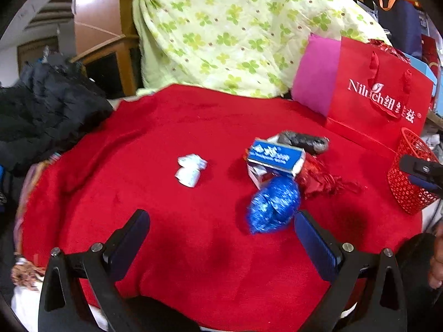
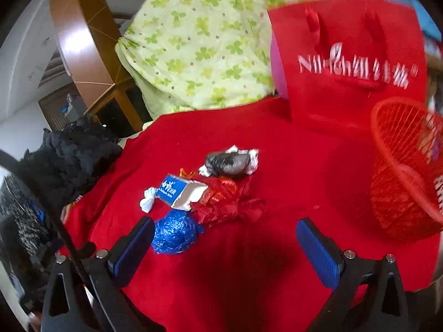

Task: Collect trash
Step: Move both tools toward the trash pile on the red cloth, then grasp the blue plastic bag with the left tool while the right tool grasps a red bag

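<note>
Two hand-held grippers are in view, both with jaws spread wide and nothing between them. The left hand-held gripper point(image 1: 221, 224) hovers above the red cloth point(image 1: 166, 127) that covers the bench; its right finger sits just beside the blue foil ball point(image 1: 272, 204), though contact cannot be confirmed. The right hand-held gripper point(image 2: 225, 228) hangs over a bare stretch of cloth, with the same blue foil ball point(image 2: 174, 233) just beside its left finger.

The trash lies in a loose cluster near the middle of the bench. A blue-and-white carton point(image 1: 275, 156) rests on its side, touching the blue foil ball in front of it and the crumpled red foil wrapper point(image 1: 321, 178) on its right. Behind the carton lies a dark grey wad point(image 1: 303, 141), with white paper under it in the right wrist view. A crumpled white paper point(image 1: 190, 170) sits apart — well to the left of the cluster.

A red mesh basket point(image 2: 401, 171) stands at the right edge of the bench, tilted in the right wrist view; its contents cannot be made out. Behind it stands a red paper bag point(image 1: 379, 94), upright, with white lettering, and a pink panel point(image 1: 315, 74) beside it. A green clover-print quilt point(image 1: 235, 27) is heaped at the rear, dark clothing point(image 1: 47, 110) at the left.
</note>
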Action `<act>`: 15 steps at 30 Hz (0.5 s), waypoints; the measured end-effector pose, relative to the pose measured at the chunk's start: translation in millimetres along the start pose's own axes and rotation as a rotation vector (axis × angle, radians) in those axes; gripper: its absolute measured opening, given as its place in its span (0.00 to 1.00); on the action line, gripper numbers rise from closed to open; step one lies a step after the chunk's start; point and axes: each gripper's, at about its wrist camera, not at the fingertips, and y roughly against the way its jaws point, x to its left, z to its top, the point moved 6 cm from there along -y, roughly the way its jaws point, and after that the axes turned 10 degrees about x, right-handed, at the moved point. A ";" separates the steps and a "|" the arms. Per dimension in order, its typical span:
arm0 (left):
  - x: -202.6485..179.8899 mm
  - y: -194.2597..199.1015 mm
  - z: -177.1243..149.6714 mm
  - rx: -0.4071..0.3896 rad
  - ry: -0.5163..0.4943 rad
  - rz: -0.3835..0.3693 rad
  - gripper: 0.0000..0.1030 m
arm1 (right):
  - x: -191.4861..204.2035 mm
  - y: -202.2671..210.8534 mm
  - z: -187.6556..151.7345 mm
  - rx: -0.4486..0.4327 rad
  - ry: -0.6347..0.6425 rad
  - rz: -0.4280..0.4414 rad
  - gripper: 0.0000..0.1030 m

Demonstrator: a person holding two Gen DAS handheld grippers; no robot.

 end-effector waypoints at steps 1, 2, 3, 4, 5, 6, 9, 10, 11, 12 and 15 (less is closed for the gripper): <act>-2.1 -6.5 -0.5 0.006 -0.010 -0.014 1.00 | -3.8 -12.6 1.3 0.029 -0.024 0.018 1.00; -5.0 -13.4 -0.8 0.022 -0.012 -0.041 1.00 | -6.1 -22.7 2.2 0.046 -0.046 0.035 1.00; -6.1 -19.7 -1.8 0.045 -0.022 -0.053 1.00 | -10.6 -37.8 3.6 0.080 -0.083 0.063 1.00; -7.5 -27.3 -1.9 0.063 -0.034 -0.067 1.00 | -12.5 -47.7 4.9 0.095 -0.103 0.085 1.00; -10.2 -34.8 -0.5 0.074 -0.038 -0.092 1.00 | -15.6 -61.3 6.9 0.122 -0.133 0.107 1.00; -12.1 -41.7 0.7 0.087 -0.044 -0.114 1.00 | -17.3 -68.9 9.1 0.136 -0.149 0.118 1.00; -17.3 -64.5 4.2 0.124 -0.056 -0.174 1.00 | -25.8 -102.3 15.4 0.199 -0.242 0.189 1.00; -17.2 -69.2 4.0 0.137 -0.061 -0.179 1.00 | -25.7 -110.1 17.2 0.213 -0.268 0.215 1.00; -19.8 -74.0 5.4 0.143 -0.069 -0.191 1.00 | -25.7 -118.0 19.1 0.226 -0.292 0.239 0.98; -23.1 -79.0 6.6 0.146 -0.083 -0.196 0.99 | -27.5 -126.8 20.7 0.245 -0.316 0.259 0.95; -35.0 -92.9 6.8 0.172 -0.132 -0.206 0.93 | -33.4 -151.5 20.9 0.295 -0.380 0.297 0.84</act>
